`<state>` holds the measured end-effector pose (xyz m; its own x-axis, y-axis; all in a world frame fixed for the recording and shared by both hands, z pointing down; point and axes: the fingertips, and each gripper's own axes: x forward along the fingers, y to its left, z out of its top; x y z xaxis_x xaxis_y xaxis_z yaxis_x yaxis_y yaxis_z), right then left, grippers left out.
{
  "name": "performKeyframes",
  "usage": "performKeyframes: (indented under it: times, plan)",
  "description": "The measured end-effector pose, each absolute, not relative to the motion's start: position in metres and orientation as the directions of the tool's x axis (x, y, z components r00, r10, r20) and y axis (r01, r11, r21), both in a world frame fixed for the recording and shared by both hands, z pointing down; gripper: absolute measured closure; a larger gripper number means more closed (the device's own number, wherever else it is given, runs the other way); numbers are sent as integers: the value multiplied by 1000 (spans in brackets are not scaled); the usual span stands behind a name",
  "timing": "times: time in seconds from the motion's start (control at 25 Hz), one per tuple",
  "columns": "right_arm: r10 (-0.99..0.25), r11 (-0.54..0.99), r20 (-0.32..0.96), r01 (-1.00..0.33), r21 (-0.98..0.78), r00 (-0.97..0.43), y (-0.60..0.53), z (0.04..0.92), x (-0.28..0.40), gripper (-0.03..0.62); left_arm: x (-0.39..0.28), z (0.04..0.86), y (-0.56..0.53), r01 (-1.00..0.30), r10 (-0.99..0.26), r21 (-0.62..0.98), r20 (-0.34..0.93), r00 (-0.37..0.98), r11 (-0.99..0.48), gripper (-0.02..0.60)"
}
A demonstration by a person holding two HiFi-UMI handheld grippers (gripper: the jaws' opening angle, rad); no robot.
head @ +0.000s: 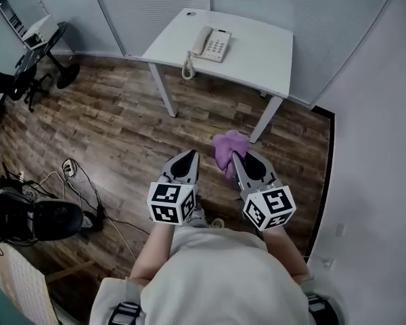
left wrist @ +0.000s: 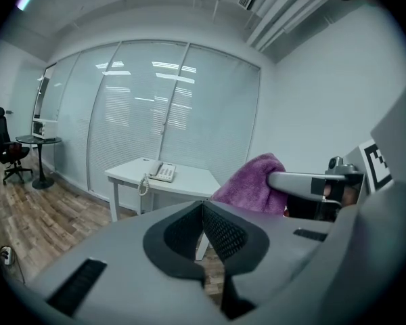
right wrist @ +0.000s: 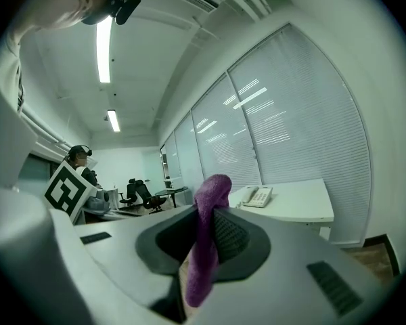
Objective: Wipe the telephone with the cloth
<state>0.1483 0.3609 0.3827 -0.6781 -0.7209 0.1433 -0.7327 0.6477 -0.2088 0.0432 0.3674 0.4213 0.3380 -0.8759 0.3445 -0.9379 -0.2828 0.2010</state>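
Your right gripper (head: 241, 160) is clamped on the cloth (head: 229, 147): purple, fuzzy terry, one fold pinched between the pads, a bunched lump sticking out past the tips, a strip trailing back between the jaws. Your left gripper (head: 189, 158) has its jaws pressed together with nothing between them. Both grippers are held out in front of you, side by side, over the wood-plank floor (head: 122, 134). The telephone (head: 212, 44) is well apart from both, ahead on the white table (head: 260, 56) that stands against the blind-covered glass wall (head: 155, 5). The phone is an off-white desk set lying flat, handset seated in its cradle along the left side, a block of small grey keys to the right of it. Its coiled cord (head: 187, 67) drops from the handset end and hangs over the table's near edge. The phone sits toward the table's left half; the rest of the top is bare.
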Motion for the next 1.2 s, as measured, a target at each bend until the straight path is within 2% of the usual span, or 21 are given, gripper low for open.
performKeyframes:
  times: [0.56,1.2]
  plan:
    - [-703,669,130,-712,-214,-700,302,375,99,534,0,423,309,-935,-873,221,348,343,-279,560]
    - [-753,616,124,-758,-213,-647,216,367,22,534,-69,422,215,-897,-825,213,355,440,-387,560]
